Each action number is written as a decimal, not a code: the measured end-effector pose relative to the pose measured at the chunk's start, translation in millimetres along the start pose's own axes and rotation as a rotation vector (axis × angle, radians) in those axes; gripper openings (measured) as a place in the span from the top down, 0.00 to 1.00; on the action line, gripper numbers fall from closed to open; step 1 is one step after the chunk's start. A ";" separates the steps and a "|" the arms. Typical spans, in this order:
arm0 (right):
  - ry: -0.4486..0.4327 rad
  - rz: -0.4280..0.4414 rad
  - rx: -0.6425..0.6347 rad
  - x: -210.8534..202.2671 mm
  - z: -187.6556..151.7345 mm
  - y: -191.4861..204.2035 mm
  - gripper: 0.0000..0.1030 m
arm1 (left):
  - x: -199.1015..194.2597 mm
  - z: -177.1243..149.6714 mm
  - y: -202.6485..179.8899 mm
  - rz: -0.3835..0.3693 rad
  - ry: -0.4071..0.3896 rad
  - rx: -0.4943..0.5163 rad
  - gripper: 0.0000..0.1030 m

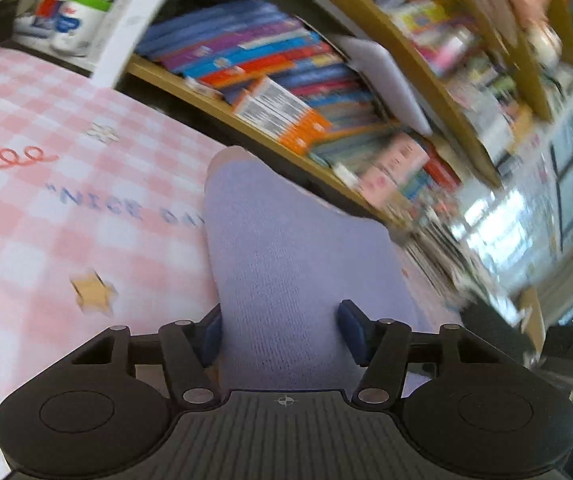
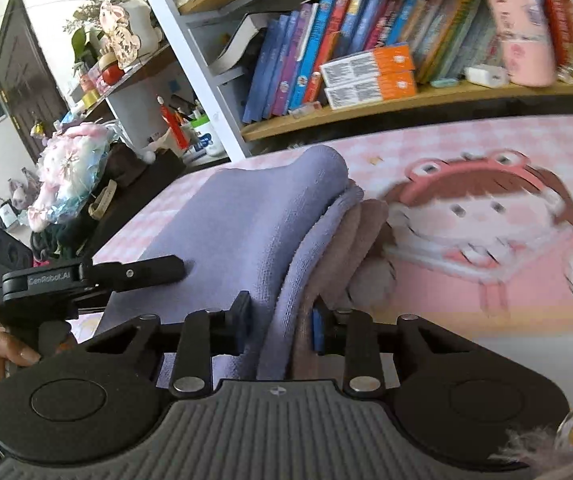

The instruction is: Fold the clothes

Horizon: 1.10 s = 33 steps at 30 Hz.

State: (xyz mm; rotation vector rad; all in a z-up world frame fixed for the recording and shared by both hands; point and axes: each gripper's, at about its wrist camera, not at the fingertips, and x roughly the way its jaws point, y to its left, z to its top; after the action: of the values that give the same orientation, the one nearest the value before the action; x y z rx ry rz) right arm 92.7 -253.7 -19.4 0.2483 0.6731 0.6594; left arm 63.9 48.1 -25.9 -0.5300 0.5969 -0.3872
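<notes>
The purple cloth (image 2: 254, 216) is lying on the pink checked cover (image 1: 46, 216), just in front of the bookshelf (image 2: 366, 112). It is folded over itself, and a beige layer (image 2: 366, 232) is showing at its folded edge, on the side toward the cartoon girl (image 2: 486, 224) printed on the cover.

In the right wrist view, the right gripper (image 2: 281, 326) is taking the near edge of the cloth. The stacked purple and beige layers are passing between its two fingers. The fingers are standing narrow, and the blue pad (image 2: 318, 330) is lying against the beige side, so the gripper is pinching the cloth. The left gripper (image 2: 174, 266) is showing here from the side, its tip lying on the flat part of the cloth, on the side away from the cartoon girl. A hand (image 2: 2, 350) is holding its handle.

In the left wrist view, the cloth is running between the fingers of the left gripper (image 1: 282, 332) and away toward the bookshelf (image 1: 286, 120). The fingers are standing about half open. One blue pad (image 1: 352, 330) is standing clear of the cloth, the other pad (image 1: 211, 338) is just at its edge. The cloth is between them but not squeezed.
</notes>
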 end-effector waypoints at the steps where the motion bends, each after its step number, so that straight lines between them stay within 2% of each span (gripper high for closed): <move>1: 0.000 -0.004 0.005 -10.7 -5.5 -0.3 0.74 | -4.1 -5.3 -8.4 -0.003 0.011 0.013 0.43; 5: 0.027 -0.009 0.010 -39.6 -22.0 -3.7 0.72 | -12.9 -20.7 -20.9 -0.022 0.062 0.036 0.38; 7: 0.044 -0.007 0.025 -48.2 -27.9 -7.7 0.62 | -18.7 -23.7 -19.3 -0.020 0.063 0.029 0.33; 10: 0.034 -0.002 0.095 -58.0 -34.7 -18.7 0.54 | -28.4 -24.8 -16.8 0.010 0.045 0.025 0.25; 17: 0.052 0.052 0.251 -54.1 -40.4 -35.8 0.52 | -24.0 -29.9 -8.6 -0.017 0.061 -0.025 0.24; 19: 0.056 0.066 0.278 -51.2 -41.3 -39.1 0.52 | -21.6 -31.7 -8.0 -0.028 0.058 -0.028 0.25; 21: 0.058 0.079 0.296 -48.3 -42.2 -41.3 0.53 | -19.6 -32.9 -7.0 -0.043 0.057 -0.039 0.30; 24: 0.055 0.075 0.269 -43.8 -41.6 -35.8 0.62 | -15.8 -35.5 -6.0 -0.075 0.058 -0.067 0.41; 27: 0.045 0.069 0.235 -41.7 -41.3 -30.0 0.70 | -17.5 -37.0 -11.5 -0.067 0.042 -0.057 0.48; 33: -0.029 0.123 0.183 -54.5 -25.3 -21.8 0.75 | -23.6 -19.8 -25.0 -0.091 0.008 -0.004 0.52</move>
State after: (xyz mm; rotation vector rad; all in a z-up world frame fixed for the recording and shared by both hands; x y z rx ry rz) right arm 54.6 -305.0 -20.7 0.4709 0.6946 0.7106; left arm 28.8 32.6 -15.4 -0.5613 0.5832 -0.4743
